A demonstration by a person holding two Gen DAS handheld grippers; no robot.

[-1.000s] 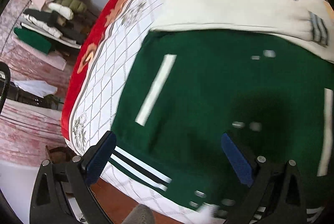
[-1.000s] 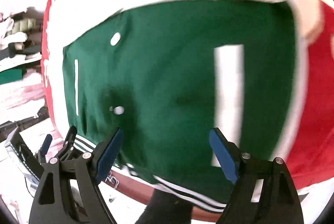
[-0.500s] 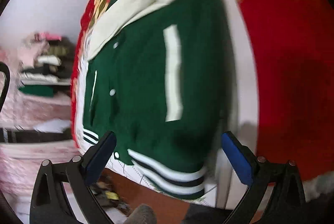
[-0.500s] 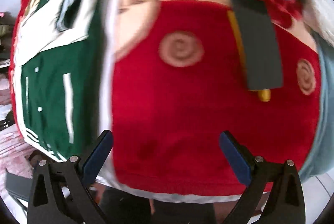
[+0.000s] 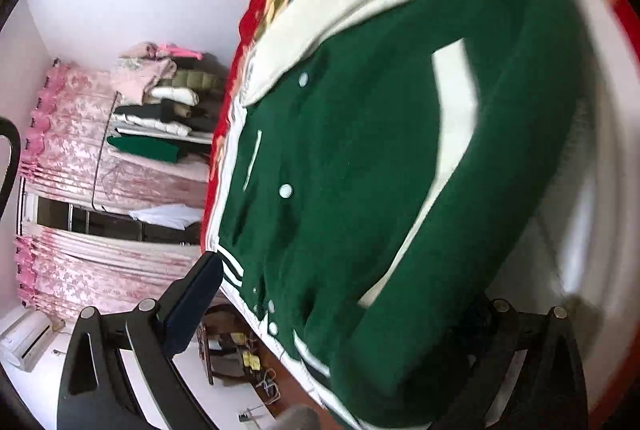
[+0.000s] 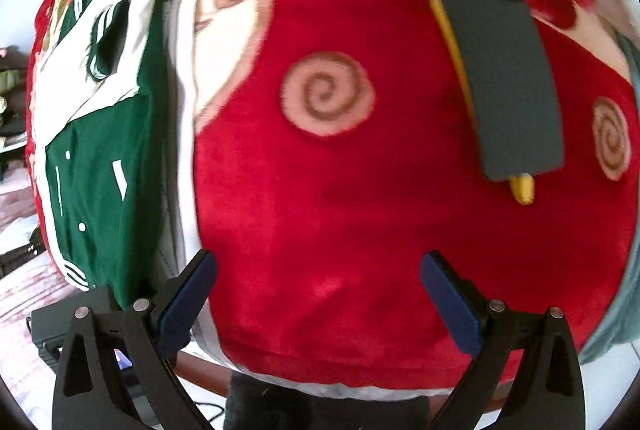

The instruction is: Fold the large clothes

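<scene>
we judge the step in hand to be an approach to the next fold: the jacket lies flat on the bed, front up, with its cream sleeves laid across the chest, and neither tool holds cloth.

the left gripper hovers at the hem corner of the jacket, jaws spread wide; its right finger is lost behind the green cloth edge, so we cannot tell whether it touches. the right gripper stands wide apart and empty over the red blanket, with the jacket well off to its left.

in our view the next move calls for bringing the right gripper back over the jacket, then pinching the striped hem at both corners to carry it toward the collar.

materials: the jacket body is a dense green wool-like cloth with pale snap buttons, white pocket welts and ribbed striped hem. the blanket is plush with spiral motifs. a flat dark grey slab lies on it.
</scene>
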